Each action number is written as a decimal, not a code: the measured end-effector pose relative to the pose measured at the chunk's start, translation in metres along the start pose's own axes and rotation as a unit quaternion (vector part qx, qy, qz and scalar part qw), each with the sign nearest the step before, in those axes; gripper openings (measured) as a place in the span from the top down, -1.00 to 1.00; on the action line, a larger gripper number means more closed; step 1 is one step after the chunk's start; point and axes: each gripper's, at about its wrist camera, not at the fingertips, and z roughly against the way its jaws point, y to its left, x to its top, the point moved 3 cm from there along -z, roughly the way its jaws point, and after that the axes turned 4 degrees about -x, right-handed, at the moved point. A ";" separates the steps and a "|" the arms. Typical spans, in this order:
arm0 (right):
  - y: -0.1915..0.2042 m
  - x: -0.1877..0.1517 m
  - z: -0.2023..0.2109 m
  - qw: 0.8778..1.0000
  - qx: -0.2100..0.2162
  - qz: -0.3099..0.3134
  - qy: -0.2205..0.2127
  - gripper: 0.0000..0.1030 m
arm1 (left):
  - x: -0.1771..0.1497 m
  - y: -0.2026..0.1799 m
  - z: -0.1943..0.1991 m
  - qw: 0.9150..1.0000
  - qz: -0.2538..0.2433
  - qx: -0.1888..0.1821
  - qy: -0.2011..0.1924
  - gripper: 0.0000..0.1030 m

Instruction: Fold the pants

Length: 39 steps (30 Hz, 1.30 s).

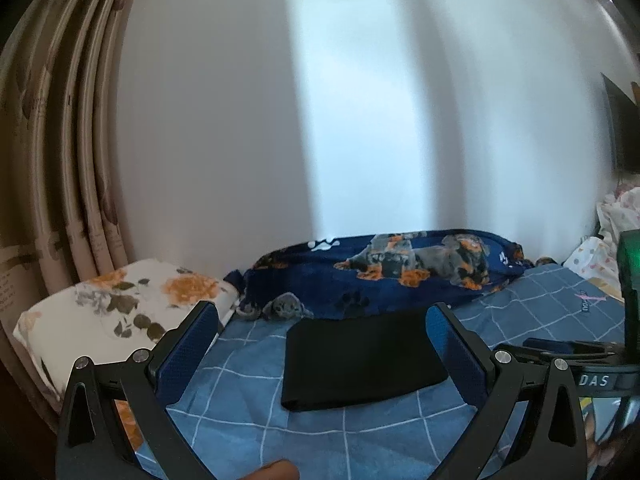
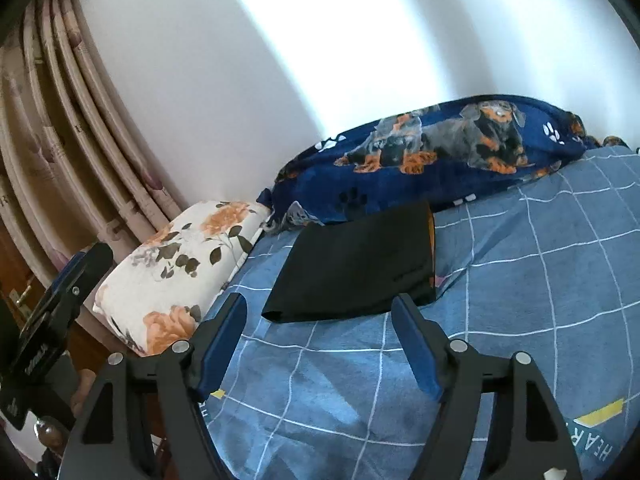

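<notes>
A bed (image 2: 520,280) in a blue checked sheet carries folded black pants (image 2: 356,268); behind them lies a navy dog-print blanket (image 2: 440,152), to their left a floral pillow (image 2: 180,268).

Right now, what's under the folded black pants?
The folded black pants lie flat on the blue grid-patterned bedsheet; only sheet shows around them. An orange strip shows at their right edge. Anything beneath them is covered.
</notes>
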 end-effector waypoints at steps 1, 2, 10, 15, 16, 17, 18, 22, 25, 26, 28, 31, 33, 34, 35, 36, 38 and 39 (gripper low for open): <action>0.002 0.000 0.001 1.000 0.000 0.003 0.001 -0.43 | 0.000 0.000 0.003 1.000 -0.001 0.000 -0.001 -1.00; 0.004 -0.002 0.002 1.000 0.000 0.006 0.002 -0.43 | 0.000 -0.001 0.007 1.000 -0.001 -0.002 -0.002 -1.00; 0.018 -0.013 0.015 1.000 0.002 0.023 -0.002 -0.51 | -0.007 0.001 0.023 1.000 0.012 -0.014 0.007 -1.00; 0.021 -0.018 0.019 1.000 -0.003 0.027 0.001 -0.54 | -0.010 0.005 0.026 0.999 0.022 -0.019 0.014 -1.00; 0.021 -0.019 0.020 1.000 -0.004 0.028 0.000 -0.54 | -0.010 0.006 0.027 0.999 0.026 -0.021 0.015 -1.00; 0.023 -0.020 0.021 1.000 -0.004 0.030 0.000 -0.56 | -0.010 0.007 0.027 0.999 0.028 -0.021 0.015 -1.00; 0.024 -0.020 0.023 0.999 -0.005 0.031 -0.001 -0.58 | -0.010 0.008 0.027 0.999 0.031 -0.022 0.016 -1.00; 0.028 -0.021 0.027 0.999 -0.006 0.036 -0.007 -0.61 | -0.011 0.008 0.029 0.999 0.034 -0.025 0.016 -1.00; 0.031 -0.022 0.030 0.999 -0.009 0.042 -0.009 -0.63 | -0.012 0.008 0.029 0.999 0.036 -0.025 0.019 -1.00; 0.032 -0.022 0.031 0.999 -0.009 0.043 -0.010 -0.65 | -0.013 0.008 0.029 0.999 0.036 -0.025 0.020 -1.00; 0.032 -0.022 0.032 0.999 -0.010 0.044 -0.012 -0.67 | -0.014 0.009 0.028 0.999 0.038 -0.027 0.023 -1.00; 0.033 -0.023 0.032 0.999 -0.010 0.044 -0.011 -0.71 | -0.015 0.009 0.027 0.998 0.041 -0.029 0.028 -1.00; 0.033 -0.023 0.033 0.999 -0.011 0.042 -0.010 -0.72 | -0.016 0.009 0.025 0.998 0.042 -0.028 0.029 -1.00; 0.033 -0.023 0.033 0.999 -0.011 0.042 -0.010 -0.72 | -0.017 0.009 0.024 0.998 0.043 -0.028 0.031 -1.00; 0.032 -0.023 0.033 0.999 -0.010 0.041 -0.009 -0.72 | -0.018 0.009 0.024 0.998 0.044 -0.030 0.032 -1.00; 0.032 -0.023 0.033 0.999 -0.011 0.040 -0.009 -0.72 | -0.018 0.009 0.024 0.998 0.044 -0.030 0.033 -1.00; 0.031 -0.024 0.033 0.999 -0.011 0.037 -0.007 -0.72 | -0.020 0.008 0.022 0.998 0.044 -0.029 0.035 -1.00; 0.030 -0.024 0.032 0.999 -0.011 0.036 -0.006 -0.73 | -0.020 0.008 0.022 0.998 0.044 -0.029 0.036 -1.00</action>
